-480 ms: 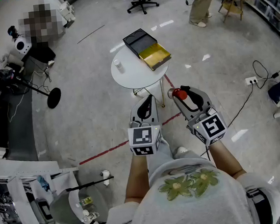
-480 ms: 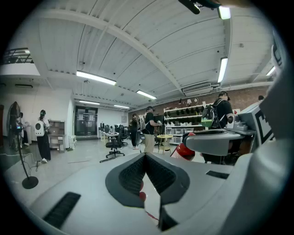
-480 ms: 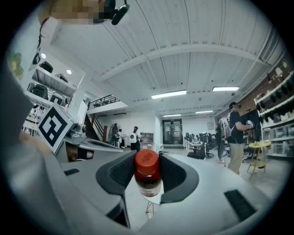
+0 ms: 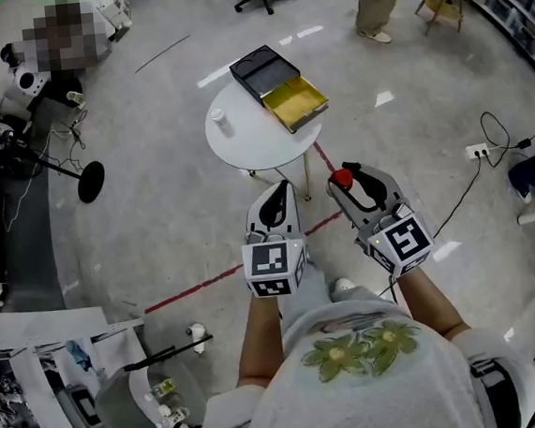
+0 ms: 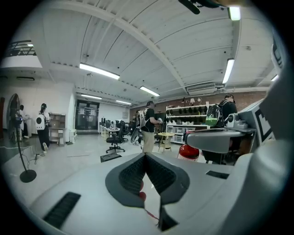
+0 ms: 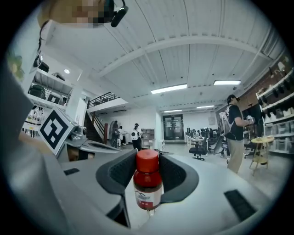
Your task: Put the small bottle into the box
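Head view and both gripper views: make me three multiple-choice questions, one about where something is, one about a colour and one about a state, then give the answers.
1. Where is the box?
A. on the floor
B. on the round white table
C. on a chair

2. What colour is the cap of the small bottle?
A. blue
B. white
C. red

3. How do the jaws of the left gripper stand?
A. together, with nothing between them
B. wide apart
C. clamped on a bottle

Answers:
1 B: the head view shows the box lying open on the tabletop.
2 C: the right gripper view shows a red cap close up.
3 A: the left gripper view shows the pads meeting, with nothing held.
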`<action>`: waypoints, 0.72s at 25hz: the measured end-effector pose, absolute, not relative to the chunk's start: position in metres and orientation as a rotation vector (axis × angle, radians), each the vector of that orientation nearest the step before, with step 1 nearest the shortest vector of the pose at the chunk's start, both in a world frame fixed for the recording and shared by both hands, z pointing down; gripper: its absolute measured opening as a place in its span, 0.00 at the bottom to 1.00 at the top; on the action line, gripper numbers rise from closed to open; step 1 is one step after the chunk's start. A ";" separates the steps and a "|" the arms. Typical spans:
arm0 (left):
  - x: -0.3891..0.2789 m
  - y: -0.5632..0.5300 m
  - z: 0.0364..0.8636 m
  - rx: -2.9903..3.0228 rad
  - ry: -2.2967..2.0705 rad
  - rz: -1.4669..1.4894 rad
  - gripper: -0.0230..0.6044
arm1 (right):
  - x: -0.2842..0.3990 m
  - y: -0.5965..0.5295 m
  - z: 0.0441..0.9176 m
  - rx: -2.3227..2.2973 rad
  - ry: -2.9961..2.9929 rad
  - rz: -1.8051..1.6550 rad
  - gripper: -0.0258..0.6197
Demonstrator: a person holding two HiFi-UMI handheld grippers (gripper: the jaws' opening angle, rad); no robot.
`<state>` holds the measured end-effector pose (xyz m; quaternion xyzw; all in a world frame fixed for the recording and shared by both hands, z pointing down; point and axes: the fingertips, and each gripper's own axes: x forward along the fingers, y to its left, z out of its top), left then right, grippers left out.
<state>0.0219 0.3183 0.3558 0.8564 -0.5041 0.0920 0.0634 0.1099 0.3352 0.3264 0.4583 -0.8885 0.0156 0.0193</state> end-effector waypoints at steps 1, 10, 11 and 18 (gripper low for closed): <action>0.020 0.309 0.357 2.583 -1.519 0.276 0.04 | 0.109 0.327 0.328 1.421 -2.752 0.055 0.28; -0.009 0.219 0.369 2.583 -1.465 0.286 0.03 | 0.082 0.239 0.338 1.425 -2.693 0.095 0.28; -0.013 0.209 0.371 2.582 -1.460 0.287 0.04 | 0.080 0.228 0.339 1.429 -2.686 0.096 0.28; -0.047 0.146 0.382 2.598 -1.396 0.323 0.03 | 0.051 0.162 0.342 1.474 -2.643 0.121 0.28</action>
